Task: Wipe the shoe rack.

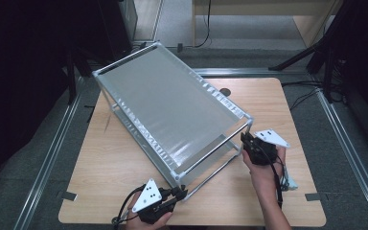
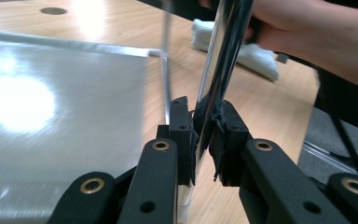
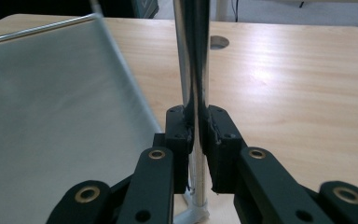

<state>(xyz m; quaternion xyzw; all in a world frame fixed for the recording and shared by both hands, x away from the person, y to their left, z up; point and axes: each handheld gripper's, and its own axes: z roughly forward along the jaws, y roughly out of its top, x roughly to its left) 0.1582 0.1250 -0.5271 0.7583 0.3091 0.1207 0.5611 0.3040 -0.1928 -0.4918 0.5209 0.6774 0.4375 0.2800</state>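
A two-tier metal rack (image 1: 172, 105) with a grey shelf surface stands slantwise on the wooden table (image 1: 278, 105). My left gripper (image 1: 181, 192) is shut on the rack's near corner leg (image 2: 219, 70) at the table's front. My right gripper (image 1: 246, 141) is shut on the rack's right corner leg (image 3: 192, 56), low on the chrome post. In the left gripper view its pads (image 2: 182, 126) squeeze the chrome tube, with the lower shelf (image 2: 60, 121) to the left. In the right gripper view the post rises straight between the pads (image 3: 218, 135), its foot on the table.
A folded white cloth (image 2: 242, 51) lies on the table near the person's right hand (image 1: 268, 175). A round cable hole (image 1: 225, 91) sits at the table's far side. Metal floor rails (image 1: 52, 153) run along both sides. Dark stands and cables are at the back right.
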